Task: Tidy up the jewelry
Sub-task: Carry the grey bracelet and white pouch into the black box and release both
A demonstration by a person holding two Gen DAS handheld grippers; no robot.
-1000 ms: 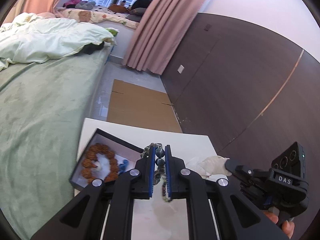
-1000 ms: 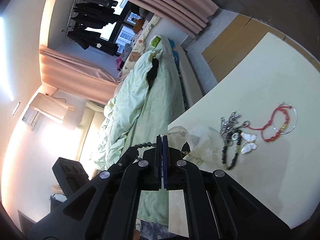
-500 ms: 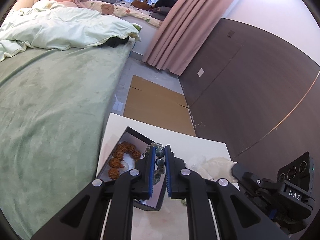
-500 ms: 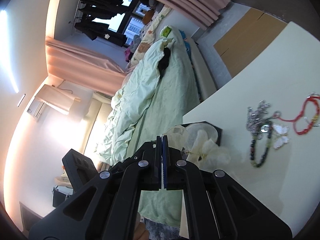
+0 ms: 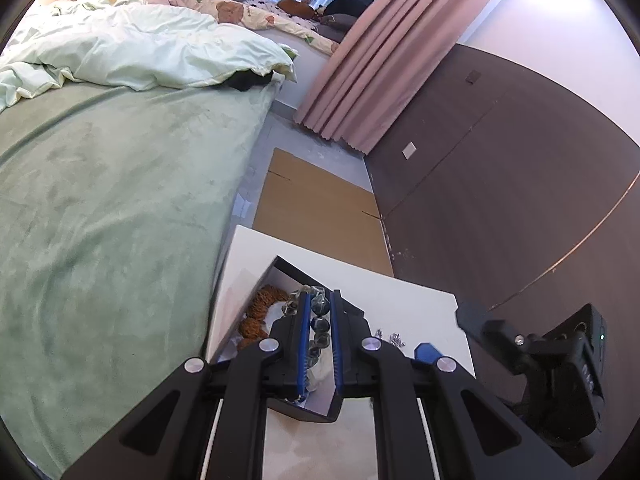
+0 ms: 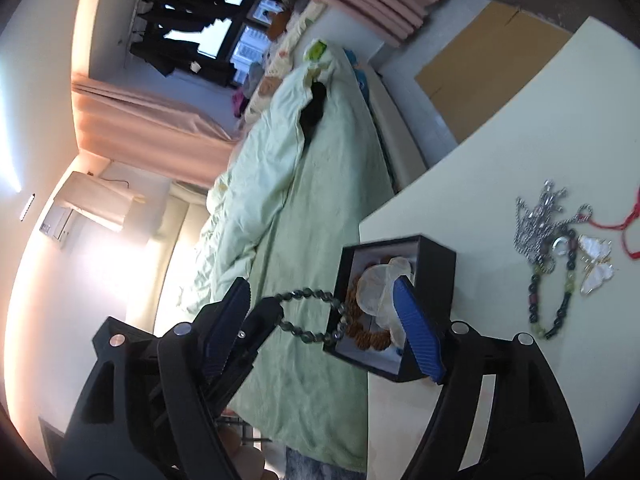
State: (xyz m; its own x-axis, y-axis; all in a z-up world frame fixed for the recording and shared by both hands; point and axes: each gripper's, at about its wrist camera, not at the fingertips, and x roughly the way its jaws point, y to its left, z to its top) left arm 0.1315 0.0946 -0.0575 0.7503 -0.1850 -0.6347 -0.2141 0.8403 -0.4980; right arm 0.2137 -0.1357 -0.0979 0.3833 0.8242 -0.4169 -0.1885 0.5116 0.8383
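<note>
My left gripper (image 5: 319, 312) is shut on a dark green bead bracelet (image 5: 320, 322), held over a black jewelry box (image 5: 288, 276). The box holds a brown bead bracelet (image 5: 258, 312) and white tissue. In the right wrist view the bracelet (image 6: 308, 314) hangs from the left gripper's fingertips (image 6: 266, 316) into the box (image 6: 436, 264). My right gripper (image 6: 324, 300) is open wide and empty, its fingers either side of the box. Loose on the table lie a silver chain (image 6: 536, 216), a dark bead bracelet (image 6: 556, 300), a white butterfly piece (image 6: 598, 268) and a red cord (image 6: 624, 224).
The white table (image 6: 520, 128) stands beside a bed with a green sheet (image 5: 100, 208). Flat cardboard (image 5: 316, 208) lies on the floor beyond the table. A dark wood wall (image 5: 500, 184) is at the right.
My right gripper has opened from shut and now straddles the box. My left gripper has carried the green bracelet over the box.
</note>
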